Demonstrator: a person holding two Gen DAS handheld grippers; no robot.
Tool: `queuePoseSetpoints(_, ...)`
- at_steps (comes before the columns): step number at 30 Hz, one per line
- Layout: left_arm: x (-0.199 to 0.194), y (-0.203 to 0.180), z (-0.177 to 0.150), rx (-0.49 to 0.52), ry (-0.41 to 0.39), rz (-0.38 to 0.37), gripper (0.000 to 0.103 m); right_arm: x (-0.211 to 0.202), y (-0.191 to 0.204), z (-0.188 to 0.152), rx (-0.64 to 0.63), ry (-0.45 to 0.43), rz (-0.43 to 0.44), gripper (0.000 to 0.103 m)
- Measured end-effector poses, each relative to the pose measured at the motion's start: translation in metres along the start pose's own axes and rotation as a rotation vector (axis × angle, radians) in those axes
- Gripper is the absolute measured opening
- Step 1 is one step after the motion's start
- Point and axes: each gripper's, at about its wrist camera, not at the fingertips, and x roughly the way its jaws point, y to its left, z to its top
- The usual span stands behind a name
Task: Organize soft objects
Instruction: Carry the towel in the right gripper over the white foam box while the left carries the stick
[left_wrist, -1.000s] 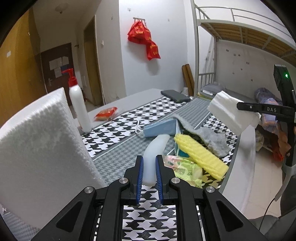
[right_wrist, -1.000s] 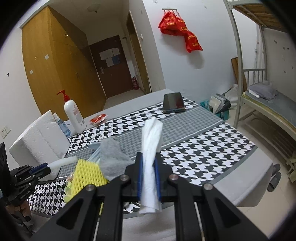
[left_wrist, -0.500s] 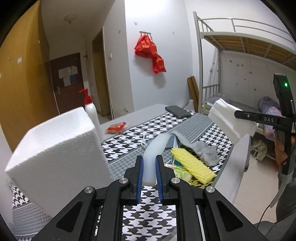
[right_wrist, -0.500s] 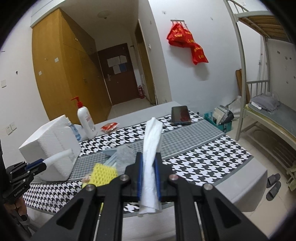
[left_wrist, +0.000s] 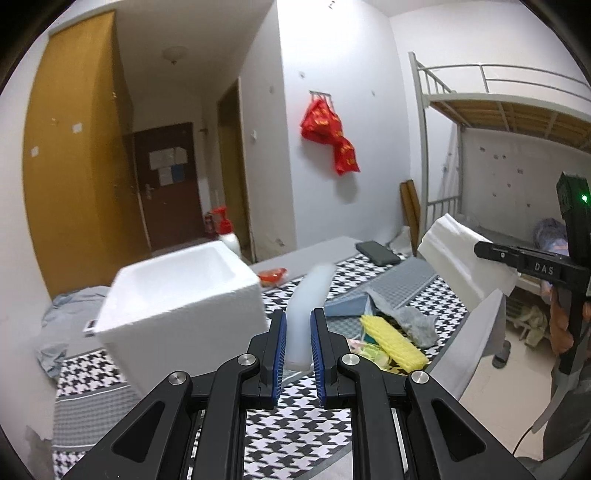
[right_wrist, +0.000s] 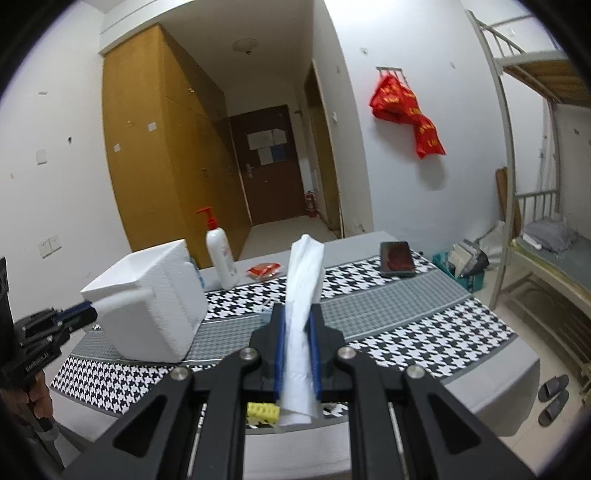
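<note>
Fingers (left_wrist: 280, 345) of the left gripper (left_wrist: 298, 341) pinch a pale foam tube (left_wrist: 308, 306) above the tabletop (left_wrist: 295, 424), while the right gripper (right_wrist: 296, 343) clamps a white folded tissue (right_wrist: 303, 295) upright.

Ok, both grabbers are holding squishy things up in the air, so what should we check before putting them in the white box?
1. Left gripper shut on the pale translucent soft tube: ok.
2. Right gripper shut on the folded white paper towel: ok.
3. White foam box open on top: ok.
4. Box empty inside: cannot tell.
5. Yellow ridged sponge and grey cloth also packed: not ok, on the houndstooth table.
</note>
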Motion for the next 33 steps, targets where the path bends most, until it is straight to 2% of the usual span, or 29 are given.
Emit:
queuePoseSetpoints(12, -0.039, 0.018, -0.008, -0.079, -0.062, 0.150, 0.015, -0.006, 0.047, 0.001, -0.084, -0.038, 0.106, 0.015)
queuePoseSetpoints(20, -0.047, 0.035, -0.020, -0.115, -0.063, 0.221, 0.015, -0.002, 0.075, -0.001, -0.125, -0.036, 0.173, 0.015)
queuePoseSetpoints(33, -0.059, 0.048, -0.036, -0.180, -0.062, 0.263, 0.015, 0.013, 0.122, -0.012, -0.198, -0.010, 0.310, 0.015)
